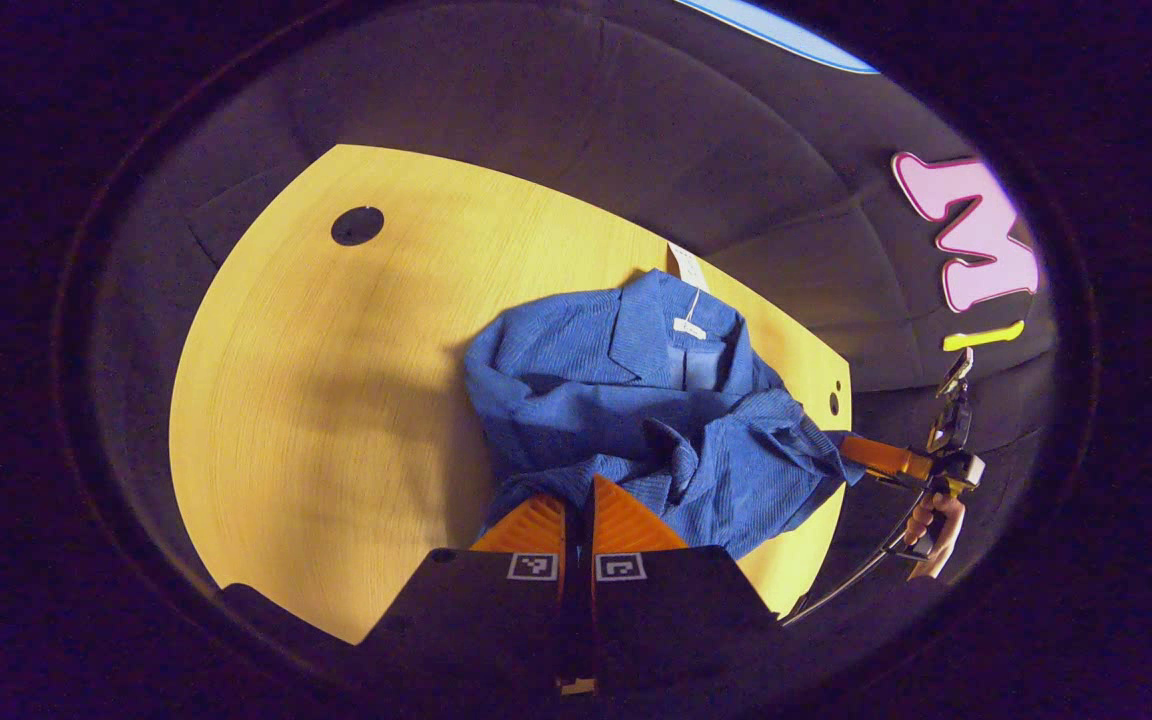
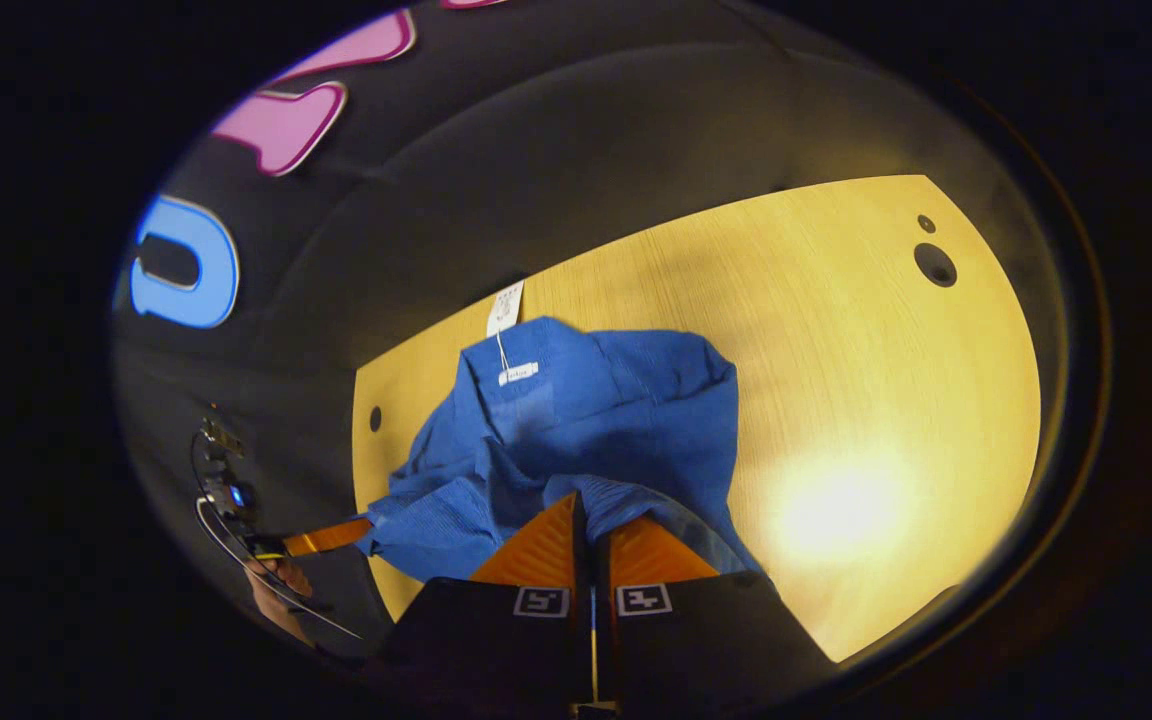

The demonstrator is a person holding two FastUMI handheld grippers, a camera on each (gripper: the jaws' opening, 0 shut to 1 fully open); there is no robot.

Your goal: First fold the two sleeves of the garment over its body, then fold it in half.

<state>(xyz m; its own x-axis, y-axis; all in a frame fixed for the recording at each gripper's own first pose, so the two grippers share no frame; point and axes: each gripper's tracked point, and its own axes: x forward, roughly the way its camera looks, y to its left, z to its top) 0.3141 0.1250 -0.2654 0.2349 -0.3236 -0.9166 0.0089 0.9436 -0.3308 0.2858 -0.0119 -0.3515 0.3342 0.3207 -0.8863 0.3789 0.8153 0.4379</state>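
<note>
On the pale yellow wooden table [image 1: 306, 400], the crumpled blue ribbed-cloth jacket [image 1: 636, 410] lies collar away, hem toward both grippers.
Left gripper view: the left gripper [image 1: 578, 500], jaws together, pinches the near hem; the other gripper grips the jacket's far side. Right gripper view: the right gripper [image 2: 591, 520] is likewise clamped on blue cloth, collar straight ahead.

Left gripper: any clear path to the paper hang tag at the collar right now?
Probably not yet. The left gripper looks shut on the blue garment at its near edge. The hang tag lies uncovered past the collar on the table, so nothing blocks it once released.
</note>
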